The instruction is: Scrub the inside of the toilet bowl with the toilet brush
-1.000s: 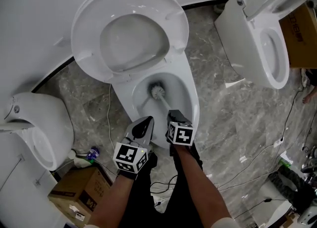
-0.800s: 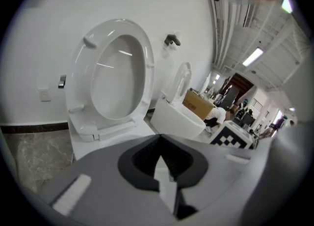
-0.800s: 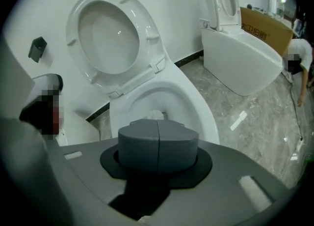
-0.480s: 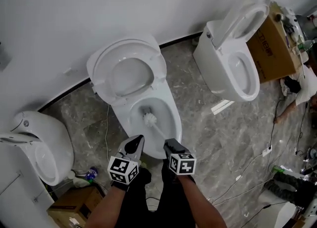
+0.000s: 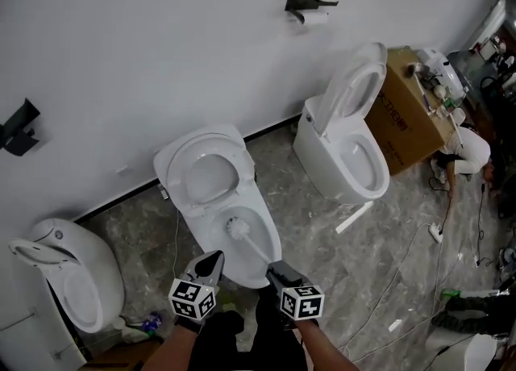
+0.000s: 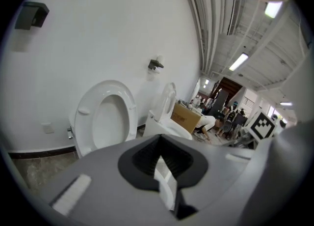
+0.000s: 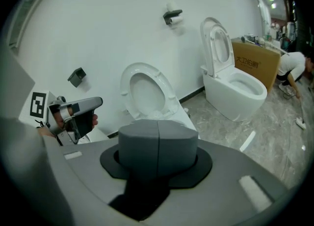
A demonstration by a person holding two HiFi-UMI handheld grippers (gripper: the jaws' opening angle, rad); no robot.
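The right gripper (image 5: 275, 268) had its jaws closed on the brush (image 5: 239, 229) handle. In the right gripper view the jaws met at a seam and covered the handle. The left gripper (image 5: 211, 262) had its jaws together and empty, near the front rim of the bowl (image 5: 268, 231). The brush head lay inside the bowl, below the raised seat (image 5: 208, 177). Open floor (image 5: 302, 200) separated this bowl from a second toilet (image 5: 348, 156) on the right. The bowl interior was hidden behind the gripper bodies in both gripper views.
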